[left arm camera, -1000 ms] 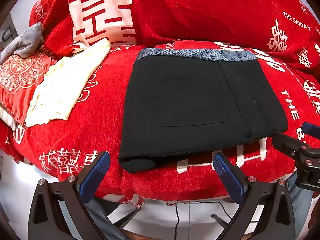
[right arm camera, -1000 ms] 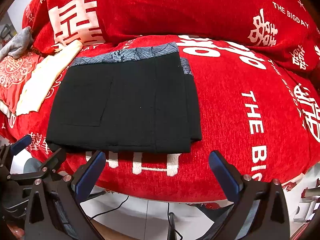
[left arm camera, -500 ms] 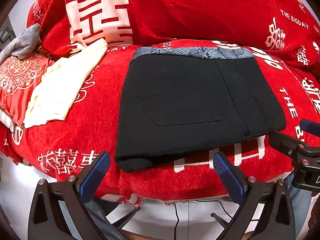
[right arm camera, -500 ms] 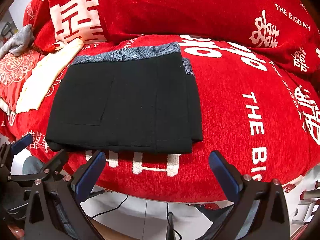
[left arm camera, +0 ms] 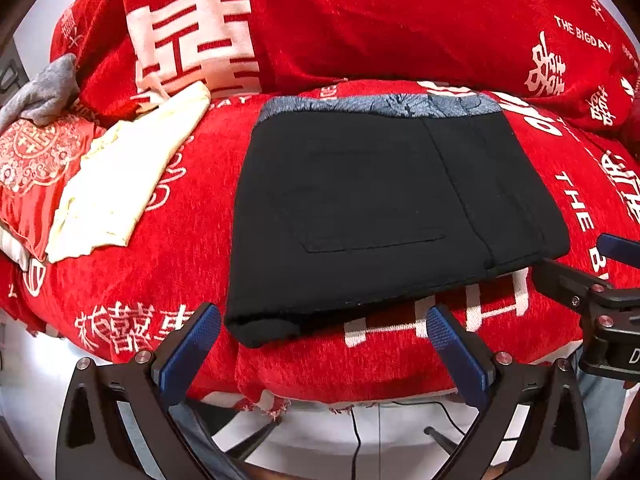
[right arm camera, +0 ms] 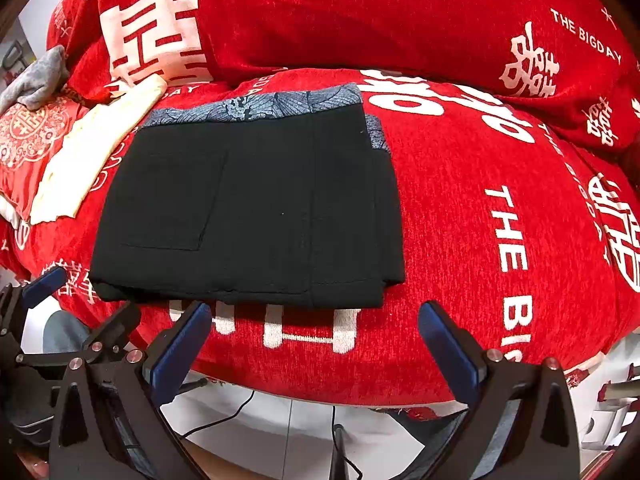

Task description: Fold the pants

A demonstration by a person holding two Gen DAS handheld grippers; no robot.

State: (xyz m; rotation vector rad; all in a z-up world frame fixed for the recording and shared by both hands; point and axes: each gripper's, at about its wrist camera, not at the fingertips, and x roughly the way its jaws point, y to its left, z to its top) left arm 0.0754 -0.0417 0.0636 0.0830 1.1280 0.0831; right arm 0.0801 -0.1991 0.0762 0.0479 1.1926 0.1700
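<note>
Both tongs, left (left arm camera: 322, 344) and right (right arm camera: 314, 338), spread, empty; folded pants (left arm camera: 384, 208) underlayers hidden.

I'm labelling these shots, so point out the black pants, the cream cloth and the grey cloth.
black pants (left arm camera: 380, 208), left wrist view, back pocket panel.
cream cloth (left arm camera: 120, 176), left wrist view, its middle.
grey cloth (right arm camera: 36, 80), right wrist view, its bunched middle.

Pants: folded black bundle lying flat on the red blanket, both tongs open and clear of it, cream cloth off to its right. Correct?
One error: the cream cloth lies to the left of the pants, not the right, as the left wrist view shows. The rest holds: the folded bundle lies flat on the red blanket, with the left tongs and right tongs open and clear of it.
</note>
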